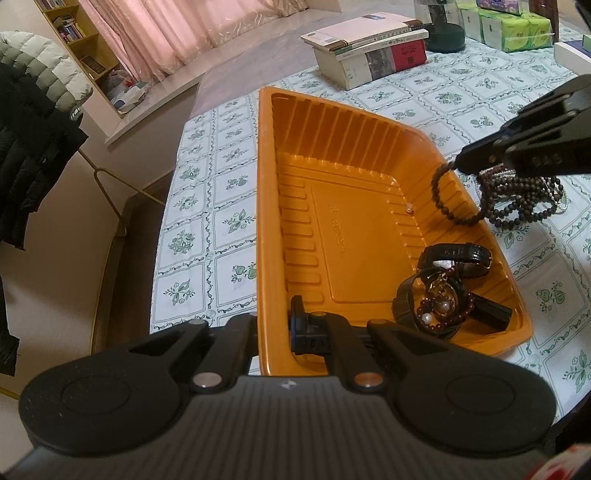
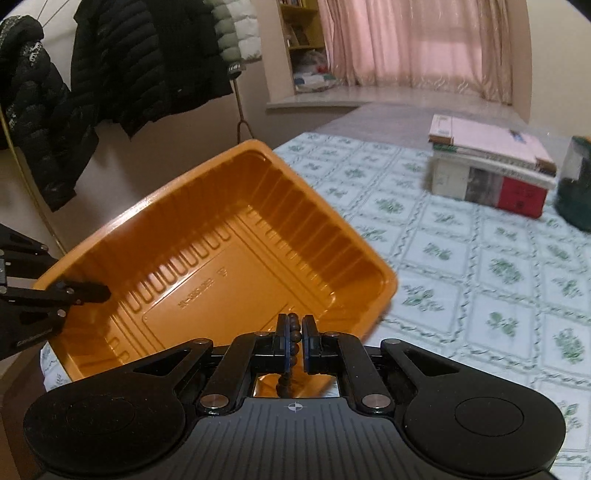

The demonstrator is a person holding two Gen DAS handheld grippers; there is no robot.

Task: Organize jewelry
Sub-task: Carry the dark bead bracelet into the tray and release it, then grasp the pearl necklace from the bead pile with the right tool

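Note:
An orange plastic tray (image 1: 332, 166) lies on the flower-patterned tablecloth. My left gripper (image 1: 277, 332) is shut on the tray's near wall, and the right wrist view shows it (image 2: 88, 291) clamped on that rim. The tray's near right corner holds black watches (image 1: 458, 254) and a red bead bracelet with pearls (image 1: 443, 314). My right gripper (image 1: 461, 164) is shut on a dark bead bracelet (image 1: 450, 206) that hangs over the tray's right rim. Its beads (image 2: 294, 336) show between the pads above the tray (image 2: 221, 206). More bead strings (image 1: 524, 199) lie heaped on the cloth to the right.
A stack of books (image 1: 369, 44) sits at the far side of the table, with a dark round base (image 1: 445, 35) and green tissue packs (image 1: 517, 29) beside it. Puffer jackets (image 1: 33, 129) hang on a rack left of the table edge.

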